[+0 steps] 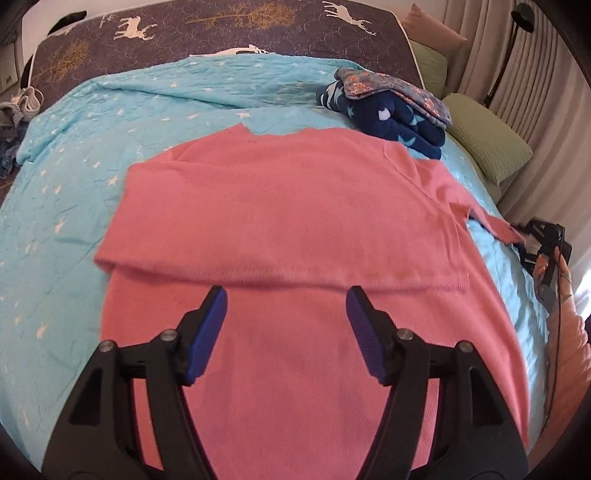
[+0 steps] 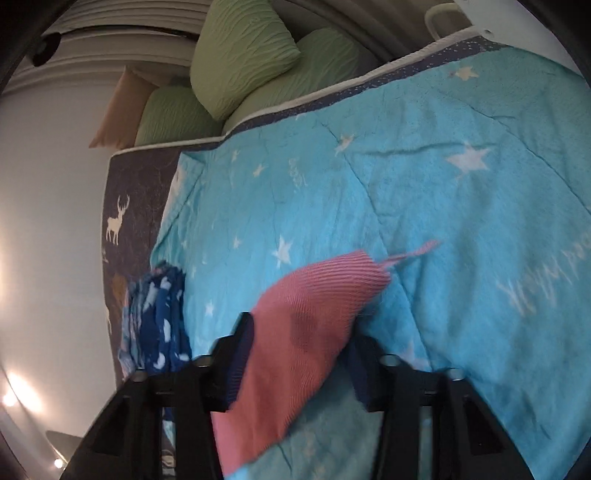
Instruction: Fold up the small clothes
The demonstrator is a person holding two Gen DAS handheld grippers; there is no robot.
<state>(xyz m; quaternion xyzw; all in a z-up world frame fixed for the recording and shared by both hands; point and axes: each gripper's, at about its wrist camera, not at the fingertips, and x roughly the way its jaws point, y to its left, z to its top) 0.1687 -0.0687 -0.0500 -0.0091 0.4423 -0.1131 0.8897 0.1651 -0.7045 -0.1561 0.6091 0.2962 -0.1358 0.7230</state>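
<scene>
While the left gripper (image 1: 286, 299) hovers with its jaws spread wide and empty over the pink knit sweater (image 1: 288, 221), the right gripper (image 2: 301, 343) has a sleeve end (image 2: 314, 314) of that sweater between its blue pads (image 2: 240, 350); the jaws look only partly closed, so whether they truly pinch it cannot be told. The sweater lies flat on the turquoise star-print blanket (image 1: 66, 221), one sleeve already folded across the chest. It looks light, soft and floppy, likely to sag and slide, so the ribbed cuff or a seam edge seems the surest place to take hold. Beyond it sits a stack of folded clothes (image 1: 388, 110), navy with stars. Farther off are the deer-print mattress (image 1: 221, 33), green pillows (image 1: 487, 136) and pleated curtains (image 1: 535, 74).
</scene>
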